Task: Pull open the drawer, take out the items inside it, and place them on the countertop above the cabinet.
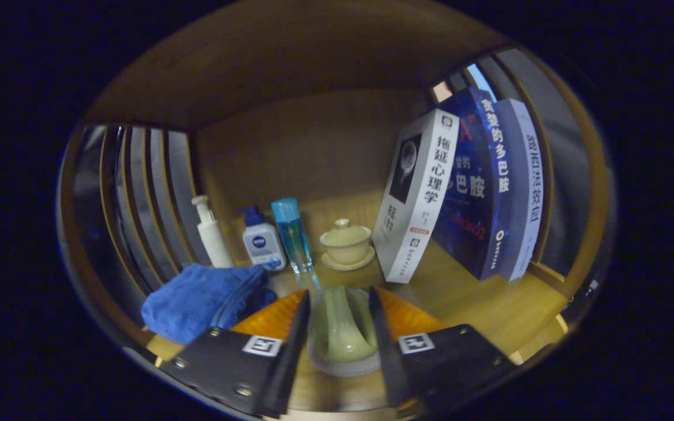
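books: three (pixel 416 199), upright, beyond fingers
bottles: three, namely pump bottle (pixel 211 234), squat bottle (pixel 261 241), tall clear blue bottle (pixel 293 235)
lidded cup on saucer: one (pixel 346 242)
blue cloth: one (pixel 202 298)
green vase: one (pixel 343 327), between fingers
gripper: one (pixel 341 327), fingers close against vase

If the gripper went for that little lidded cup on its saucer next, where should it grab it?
Probably the lidded cup's round bowl, below the lid, approached straight from the front. The knob looks too small, books crowd one side, and the gripper currently closes on a green vase.

Dim wooden shelf alcove (pixel 313 146), slatted side walls (pixel 150 193), warm wooden countertop (pixel 489 304)
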`<act>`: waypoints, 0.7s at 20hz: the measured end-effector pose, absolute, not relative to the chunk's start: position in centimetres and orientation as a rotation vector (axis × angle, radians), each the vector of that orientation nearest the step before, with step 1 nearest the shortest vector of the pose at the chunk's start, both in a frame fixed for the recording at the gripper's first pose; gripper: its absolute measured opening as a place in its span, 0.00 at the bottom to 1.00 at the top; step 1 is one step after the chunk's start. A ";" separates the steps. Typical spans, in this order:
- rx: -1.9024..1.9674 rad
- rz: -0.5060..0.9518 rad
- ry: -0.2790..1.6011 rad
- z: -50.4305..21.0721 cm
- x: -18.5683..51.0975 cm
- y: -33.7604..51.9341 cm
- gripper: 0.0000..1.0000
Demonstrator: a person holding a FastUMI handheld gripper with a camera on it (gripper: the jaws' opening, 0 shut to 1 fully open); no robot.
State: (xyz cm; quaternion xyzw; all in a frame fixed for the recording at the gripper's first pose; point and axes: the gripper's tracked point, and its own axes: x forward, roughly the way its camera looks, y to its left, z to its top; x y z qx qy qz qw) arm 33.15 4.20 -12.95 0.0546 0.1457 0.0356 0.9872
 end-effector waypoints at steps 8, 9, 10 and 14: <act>0.102 0.063 0.229 -6.7 28.1 4.6 0.99; 0.105 0.064 0.220 -5.9 27.5 4.7 0.99; 0.106 0.063 0.217 -5.1 26.9 4.5 0.99; 0.118 0.075 0.196 -2.1 24.3 4.4 0.99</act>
